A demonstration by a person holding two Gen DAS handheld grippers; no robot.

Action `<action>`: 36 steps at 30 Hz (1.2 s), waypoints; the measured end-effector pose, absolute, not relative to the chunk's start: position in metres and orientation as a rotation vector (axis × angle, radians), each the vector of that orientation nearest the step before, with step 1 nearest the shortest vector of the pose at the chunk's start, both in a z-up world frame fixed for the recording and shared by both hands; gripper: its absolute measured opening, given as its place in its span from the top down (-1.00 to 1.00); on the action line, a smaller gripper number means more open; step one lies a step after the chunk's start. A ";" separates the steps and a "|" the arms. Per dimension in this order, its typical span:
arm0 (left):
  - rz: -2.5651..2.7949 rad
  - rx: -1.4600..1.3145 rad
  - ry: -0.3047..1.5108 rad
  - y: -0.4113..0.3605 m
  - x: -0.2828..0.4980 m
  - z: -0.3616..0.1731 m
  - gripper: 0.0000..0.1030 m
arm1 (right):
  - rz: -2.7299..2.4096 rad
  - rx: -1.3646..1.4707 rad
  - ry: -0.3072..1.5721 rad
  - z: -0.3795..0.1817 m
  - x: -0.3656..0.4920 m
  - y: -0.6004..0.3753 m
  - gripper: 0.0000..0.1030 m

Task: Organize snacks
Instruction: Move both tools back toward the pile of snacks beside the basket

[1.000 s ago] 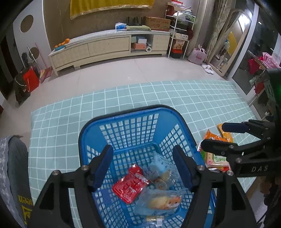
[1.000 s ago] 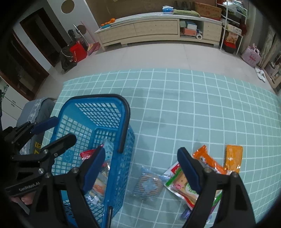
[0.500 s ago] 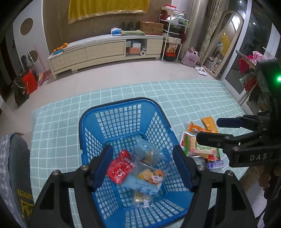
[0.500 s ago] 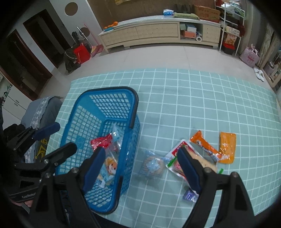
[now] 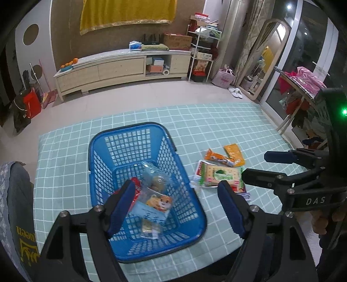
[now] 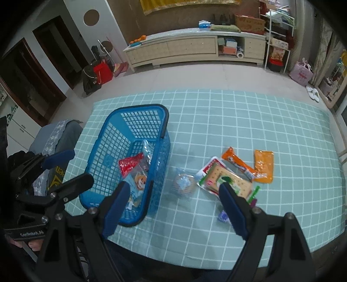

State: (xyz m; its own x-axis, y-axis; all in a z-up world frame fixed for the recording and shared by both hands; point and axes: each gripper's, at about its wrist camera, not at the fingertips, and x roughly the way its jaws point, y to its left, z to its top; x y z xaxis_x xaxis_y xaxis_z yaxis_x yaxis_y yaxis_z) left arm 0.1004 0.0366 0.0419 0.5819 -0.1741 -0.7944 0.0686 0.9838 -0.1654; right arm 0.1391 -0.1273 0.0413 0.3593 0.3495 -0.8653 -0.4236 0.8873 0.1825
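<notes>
A pale green cloth [image 6: 238,121] with a white grid covers the low surface; beyond its far edge lies a beige tiled floor [image 5: 138,95]. Along the far wall runs a long cream cabinet [image 5: 112,69] with oranges [image 5: 69,64] at its left end and a yellow drape [image 5: 128,13] hanging above. A white rack [image 5: 202,54] stands at the cabinet's right, a leaning mirror [image 5: 266,58] further right, and a red bag [image 6: 102,70] on the floor at far left. A grey cushion [image 5: 15,206] sits at the cloth's near-left edge.

The blue basket [image 5: 102,173] rests on the left part of the cloth and holds a red pack [image 6: 129,163], a clear bag [image 5: 155,180] and a blue cartoon pack [image 5: 156,206]. Right of it, on the cloth, lie a round cookie bag [image 6: 183,184] just beside the basket wall, a cracker pack [image 6: 225,177], an orange bar [image 6: 236,162], an orange pouch [image 6: 263,164] and a small purple sachet [image 6: 223,217].

The left gripper [image 5: 175,206] hangs above the basket, its jaws opening, with nothing pressed between the pads. The right gripper [image 6: 175,208] hovers over the gap between basket and loose snacks, jaws spread wide and empty. Its right finger [image 6: 232,208] hides the near corner of the cracker pack; its left finger covers part of the basket's near wall.
</notes>
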 end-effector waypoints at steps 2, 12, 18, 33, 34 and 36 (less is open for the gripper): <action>-0.149 -0.131 0.942 0.032 0.100 0.042 -0.48 | 0.495 -0.078 1.093 0.043 0.135 -0.134 -0.69; -0.199 -0.110 0.967 -0.015 0.098 0.034 -0.48 | 0.459 -0.073 1.095 0.040 0.127 -0.180 -0.69; -0.214 -0.132 1.024 -0.045 0.111 0.016 -0.48 | 0.433 -0.087 1.097 0.033 0.134 -0.208 -0.69; -0.207 -0.190 1.165 -0.105 0.138 -0.043 -0.48 | 0.373 -0.064 1.132 -0.012 0.153 -0.268 -0.69; -0.206 -0.199 1.170 -0.107 0.140 -0.046 -0.48 | 0.372 -0.060 1.135 -0.014 0.155 -0.270 -0.69; -0.194 -0.209 1.183 -0.108 0.145 -0.053 -0.48 | 0.365 -0.054 1.141 -0.021 0.158 -0.273 -0.69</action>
